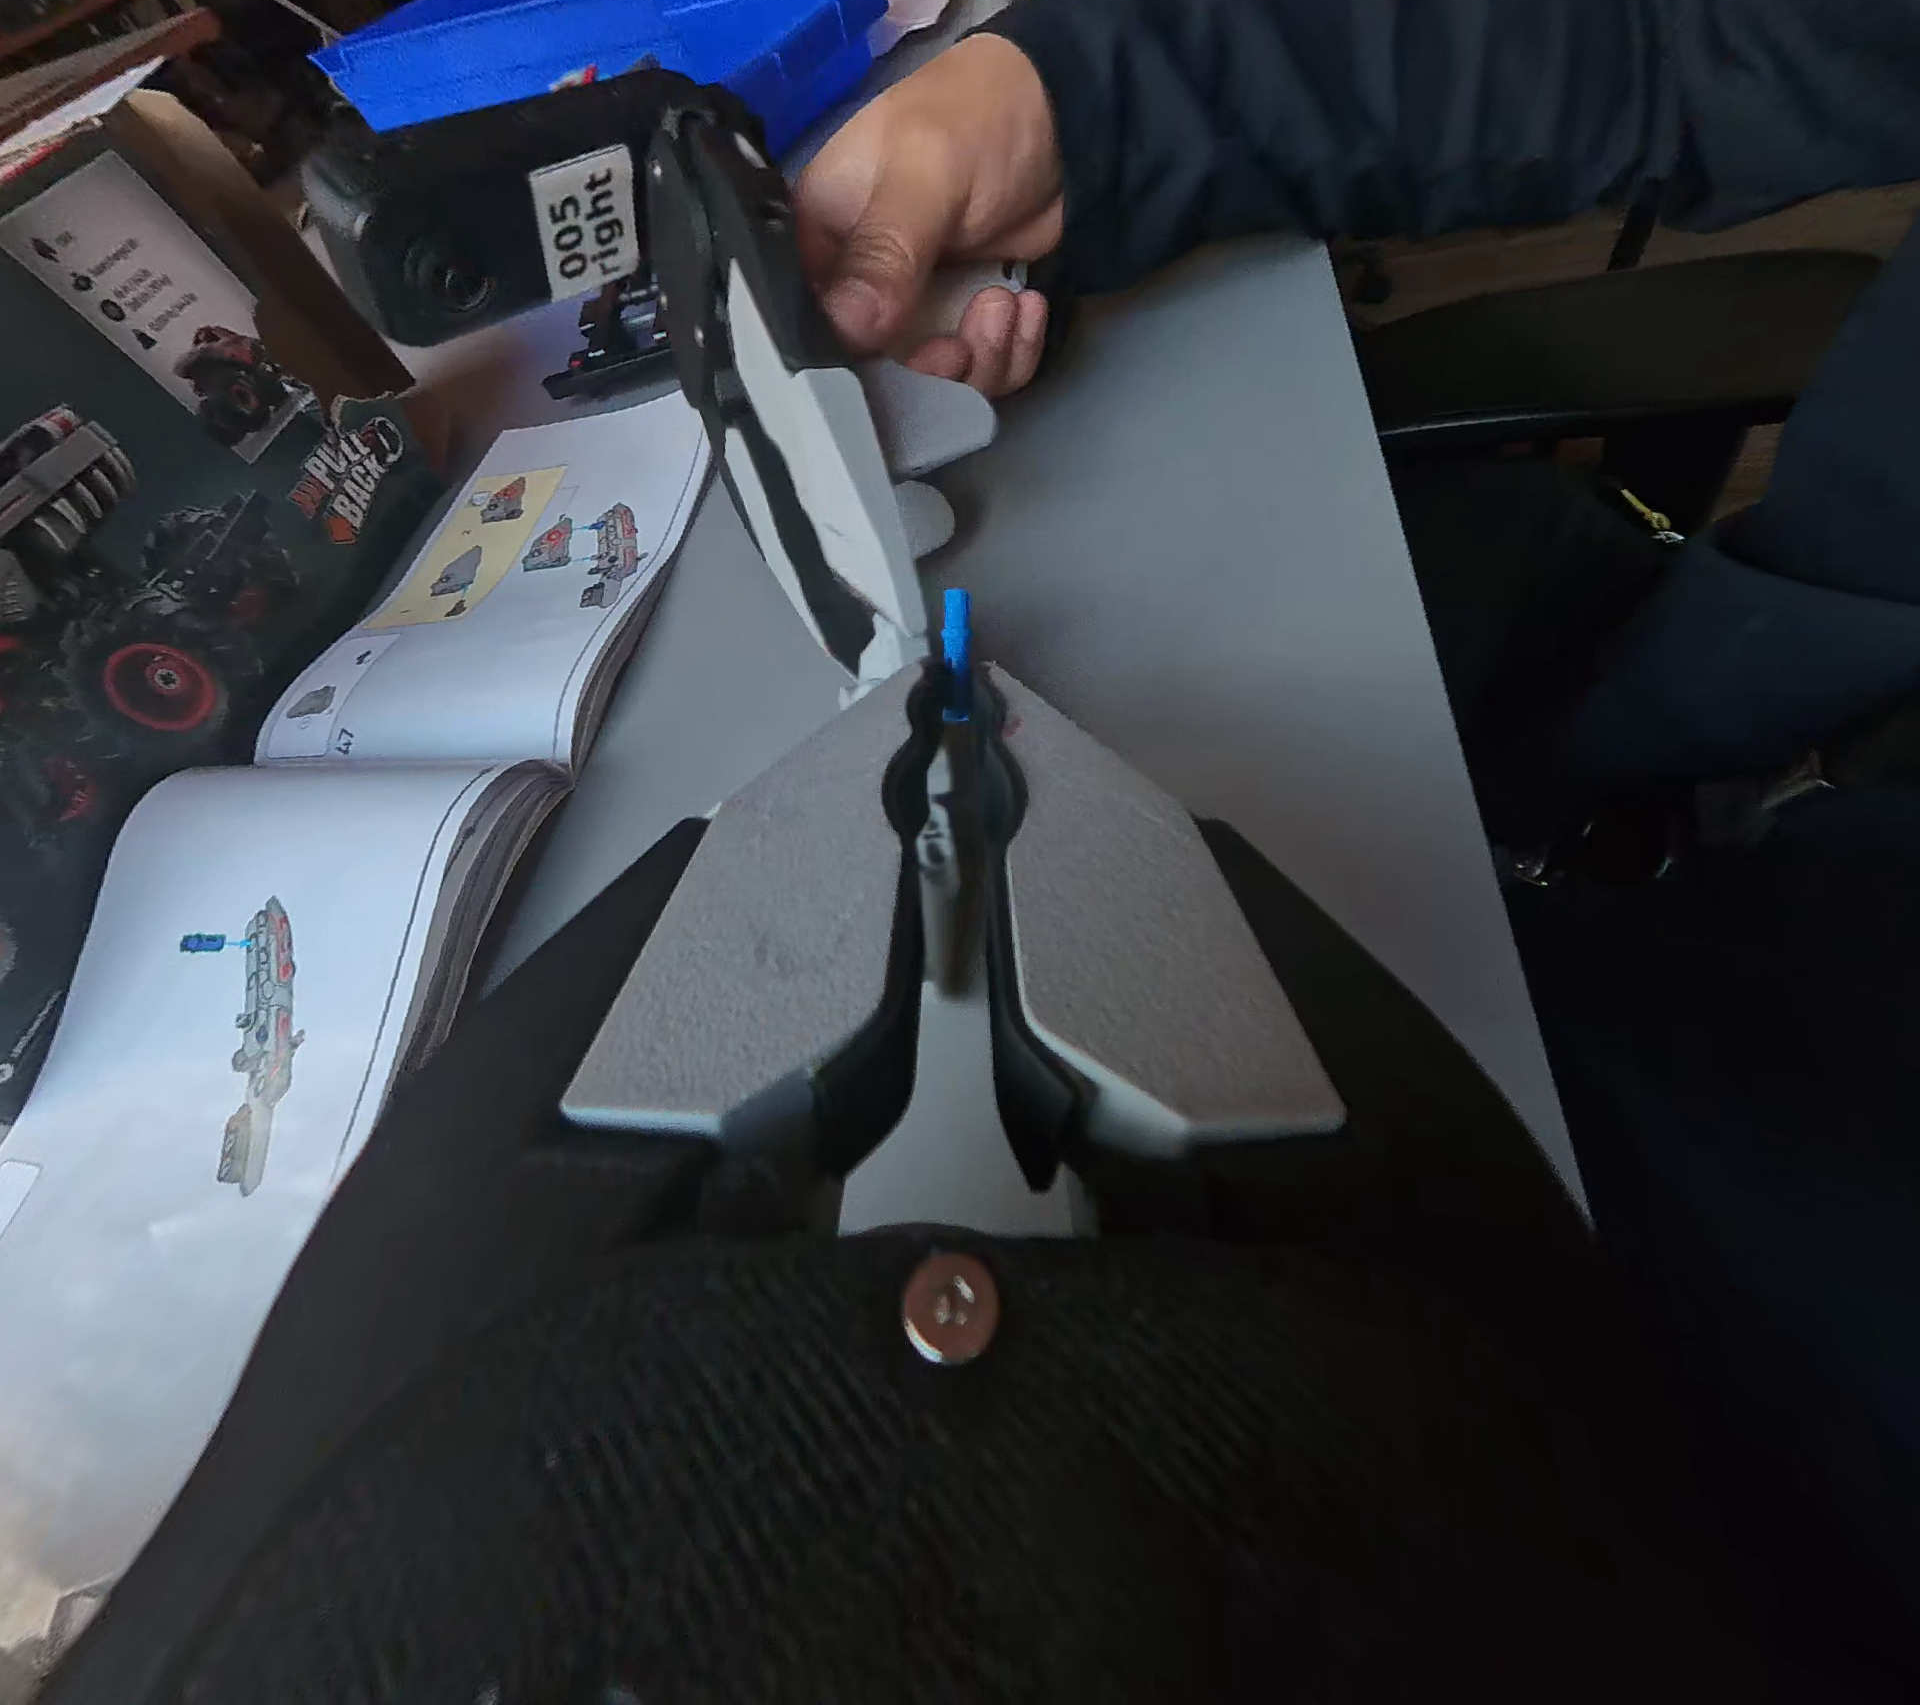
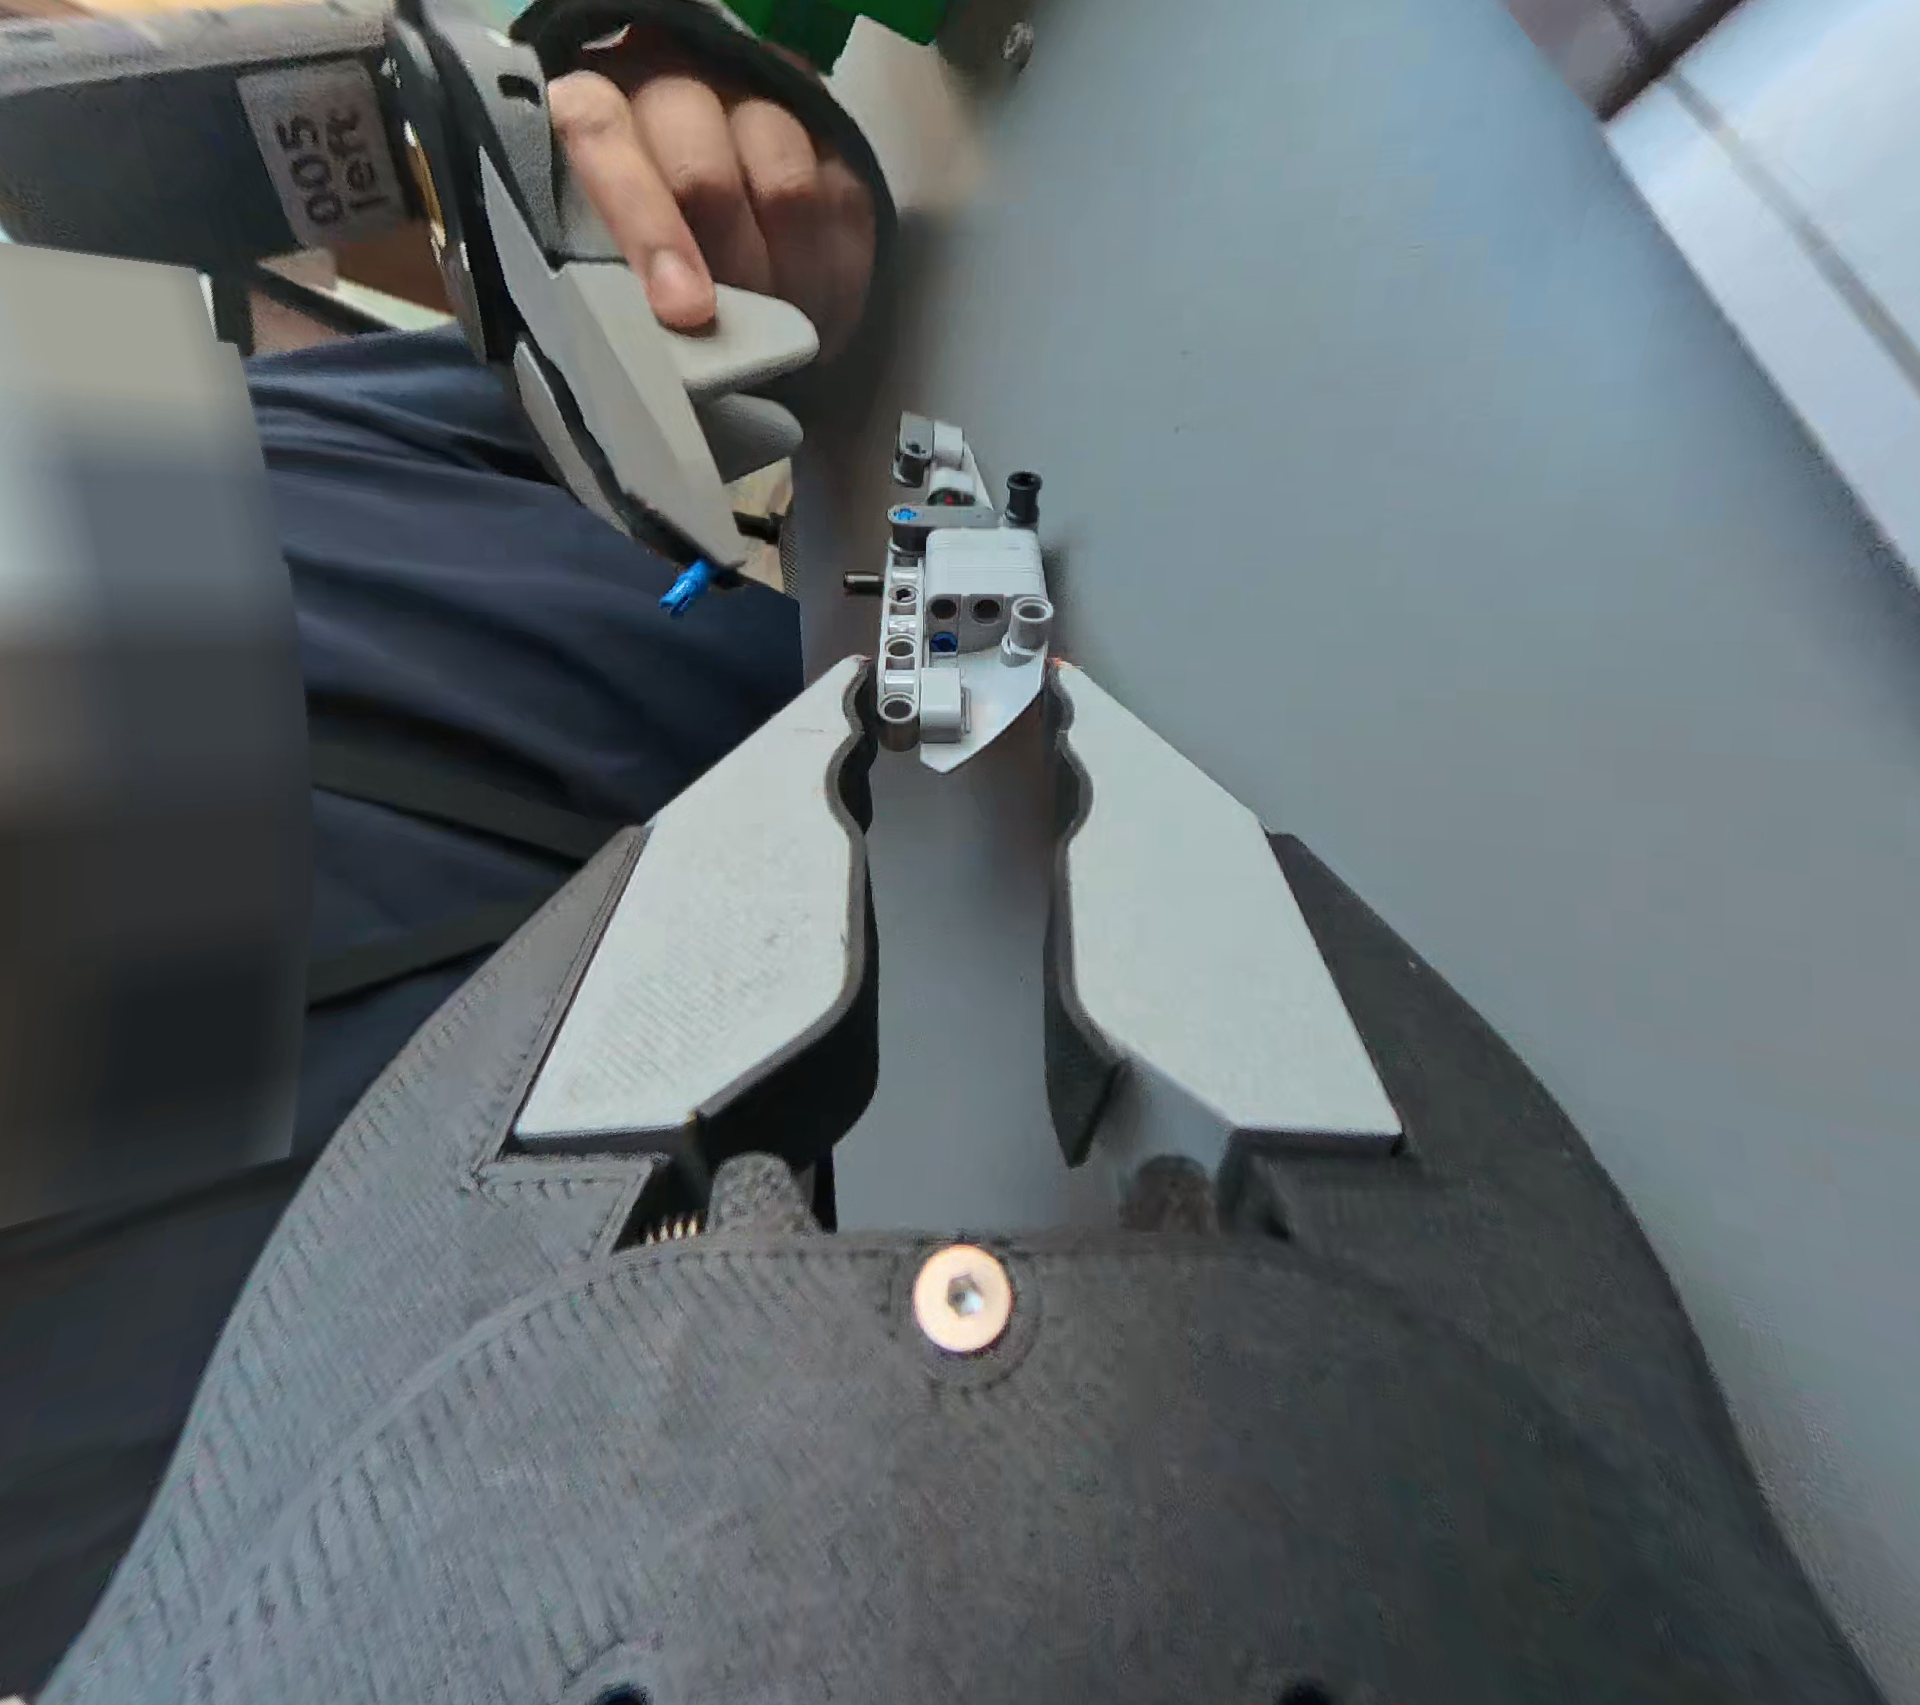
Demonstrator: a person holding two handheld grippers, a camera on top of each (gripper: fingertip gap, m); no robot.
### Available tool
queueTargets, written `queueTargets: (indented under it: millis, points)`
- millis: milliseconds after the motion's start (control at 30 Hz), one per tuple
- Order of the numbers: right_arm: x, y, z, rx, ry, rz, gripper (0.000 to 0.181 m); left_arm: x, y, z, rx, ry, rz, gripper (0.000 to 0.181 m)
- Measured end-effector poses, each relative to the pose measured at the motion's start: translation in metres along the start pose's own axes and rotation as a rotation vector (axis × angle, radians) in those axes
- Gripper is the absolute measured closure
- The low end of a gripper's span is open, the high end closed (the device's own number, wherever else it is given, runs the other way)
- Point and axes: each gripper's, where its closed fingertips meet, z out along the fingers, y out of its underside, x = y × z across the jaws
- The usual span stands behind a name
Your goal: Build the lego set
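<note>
The left gripper [image 1: 954,687] is clamped on a blue pin [image 1: 954,639]; the right gripper [image 2: 961,699] grips the near end of the grey assembly [image 2: 951,616] above the worktop [image 2: 1351,512]. Line the pin squarely with an open hole — then push straight, bracing the assembly.

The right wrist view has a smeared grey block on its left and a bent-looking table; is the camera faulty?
No: in the right wrist view that grey block was laid over afterwards, and the wide lens bends the table; the grey lego assembly stays sharp. In the left wrist view the blue pin is crisp, the far background dim and soft.
</note>
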Motion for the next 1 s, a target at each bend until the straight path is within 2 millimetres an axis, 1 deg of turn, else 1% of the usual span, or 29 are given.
queueTargets:
  millis: [33, 100, 167, 233, 333, 400, 433, 500, 533, 633, 700, 867, 1000]
  points:
    - [0.003, -0.001, 0.0, 0.0, 0.006, 0.017, 0.153, 0.0, 0.001, 0.001, -0.005, 0.0, -0.005, 0.18]
    - [0.008, 0.0, -0.001, -0.016, 0.056, -0.004, 0.153, -0.003, 0.002, 0.001, -0.012, -0.01, -0.018, 0.18]
    - [0.008, 0.002, -0.002, -0.031, 0.101, -0.062, 0.153, -0.007, 0.001, 0.0, 0.002, -0.018, -0.039, 0.181]
    - [0.011, 0.002, -0.004, -0.034, 0.174, -0.124, 0.149, -0.008, -0.001, 0.001, 0.014, -0.004, -0.077, 0.181]
    - [0.014, 0.001, -0.013, -0.028, 0.29, -0.205, 0.139, -0.006, -0.007, 0.003, 0.047, 0.036, -0.125, 0.181]
    - [0.015, -0.003, -0.023, -0.006, 0.384, -0.28, 0.139, -0.006, -0.011, 0.003, 0.066, 0.055, -0.154, 0.181]
    - [0.009, -0.007, -0.026, 0.025, 0.41, -0.35, 0.141, -0.005, -0.013, 0.002, 0.081, 0.073, -0.172, 0.181]
    - [-0.023, -0.011, -0.021, 0.103, 0.353, -0.544, 0.156, -0.001, -0.018, 0.002, 0.114, 0.125, -0.211, 0.18]
    - [-0.038, -0.011, -0.017, 0.132, 0.324, -0.621, 0.16, 0.002, -0.021, 0.002, 0.131, 0.157, -0.229, 0.18]
    - [-0.067, -0.007, -0.006, 0.188, 0.264, -0.743, 0.165, 0.005, -0.033, -0.001, 0.203, 0.201, -0.244, 0.18]
    - [-0.084, -0.005, -0.002, 0.228, 0.192, -0.767, 0.172, 0.005, -0.037, -0.002, 0.235, 0.198, -0.227, 0.18]
    - [-0.091, -0.01, -0.003, 0.298, 0.199, -0.777, 0.179, 0.006, -0.042, -0.002, 0.271, 0.157, -0.144, 0.18]
    - [-0.091, -0.016, -0.005, 0.343, 0.274, -0.822, 0.18, 0.002, -0.043, -0.001, 0.267, 0.148, -0.191, 0.18]
